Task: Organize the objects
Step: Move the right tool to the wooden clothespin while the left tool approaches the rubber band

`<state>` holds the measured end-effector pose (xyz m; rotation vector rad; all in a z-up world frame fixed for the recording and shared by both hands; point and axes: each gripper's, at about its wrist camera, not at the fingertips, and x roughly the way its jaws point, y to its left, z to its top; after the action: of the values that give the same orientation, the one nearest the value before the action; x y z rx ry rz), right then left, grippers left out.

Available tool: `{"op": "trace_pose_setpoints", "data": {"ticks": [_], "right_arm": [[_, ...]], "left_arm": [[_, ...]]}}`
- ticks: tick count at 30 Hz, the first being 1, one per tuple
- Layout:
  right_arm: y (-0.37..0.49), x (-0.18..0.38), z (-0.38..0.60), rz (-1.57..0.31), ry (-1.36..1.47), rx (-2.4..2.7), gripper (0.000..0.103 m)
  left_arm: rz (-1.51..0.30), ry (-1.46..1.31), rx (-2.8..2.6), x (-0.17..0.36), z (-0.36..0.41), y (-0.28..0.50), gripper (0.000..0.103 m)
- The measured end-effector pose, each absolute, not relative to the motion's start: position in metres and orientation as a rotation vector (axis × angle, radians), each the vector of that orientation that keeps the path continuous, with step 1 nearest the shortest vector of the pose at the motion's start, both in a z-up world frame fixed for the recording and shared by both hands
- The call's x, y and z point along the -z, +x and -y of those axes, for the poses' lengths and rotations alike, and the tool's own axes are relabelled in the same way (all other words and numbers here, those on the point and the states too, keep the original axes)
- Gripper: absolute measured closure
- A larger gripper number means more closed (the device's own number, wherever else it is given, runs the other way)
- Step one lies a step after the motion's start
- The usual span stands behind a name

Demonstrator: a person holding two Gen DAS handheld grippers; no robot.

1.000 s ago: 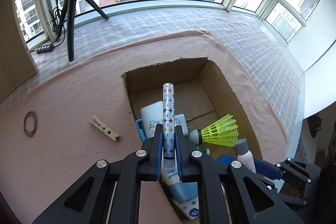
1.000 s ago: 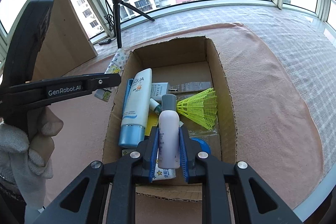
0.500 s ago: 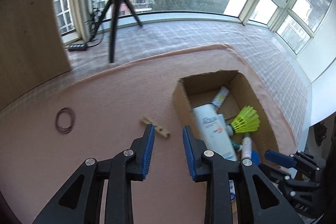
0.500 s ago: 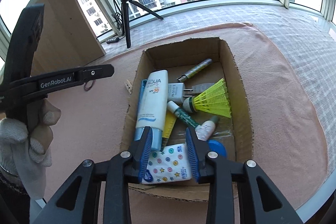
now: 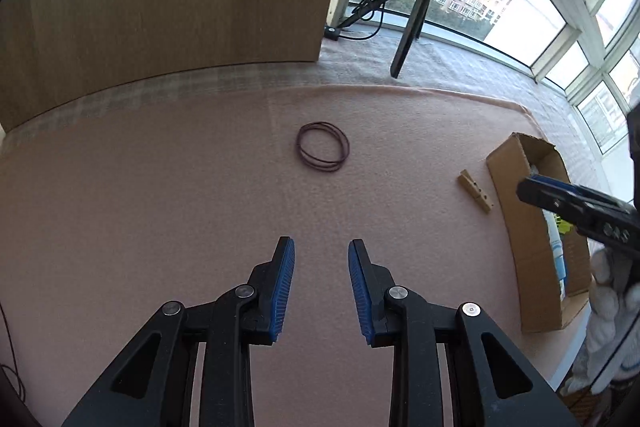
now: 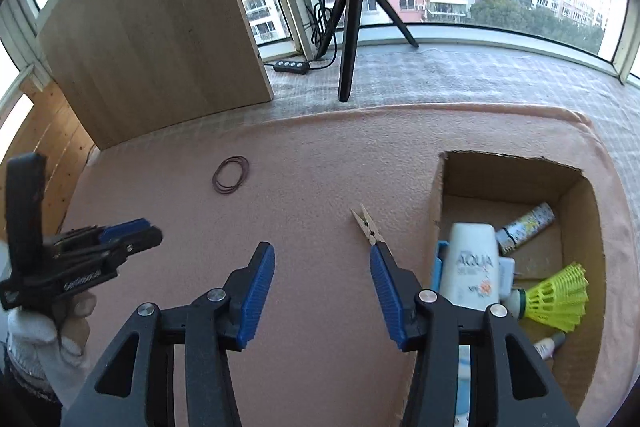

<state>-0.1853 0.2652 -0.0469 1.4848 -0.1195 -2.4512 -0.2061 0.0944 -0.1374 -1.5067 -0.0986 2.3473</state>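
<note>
The left hand-held gripper [image 5: 321, 259] tilts downward, jaws parted with nothing between. The right hand-held gripper [image 6: 322, 265] has just been opening, also empty. A seemingly gloved hand [image 6: 44, 343] grips the left one.

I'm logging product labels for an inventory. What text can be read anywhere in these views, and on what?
"AQUA": on the white sunscreen tube in the cardboard box.
Smaller print under it: too blurred to read.
Raised lettering on the left hand-held gripper: unreadable.
Patterned tube: pattern only, no readable words.
</note>
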Motion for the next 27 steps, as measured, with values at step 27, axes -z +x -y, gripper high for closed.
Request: {"op": "trace_pose_setpoints", "data": {"ticks": [27], "right_arm": [[-0.275,0.12,-0.227,-0.133,1.944,2.481,0.069]], "left_arm": [[0.241,-1.489,-2.232,0.167,-0.038,-0.224,0.073]]}}
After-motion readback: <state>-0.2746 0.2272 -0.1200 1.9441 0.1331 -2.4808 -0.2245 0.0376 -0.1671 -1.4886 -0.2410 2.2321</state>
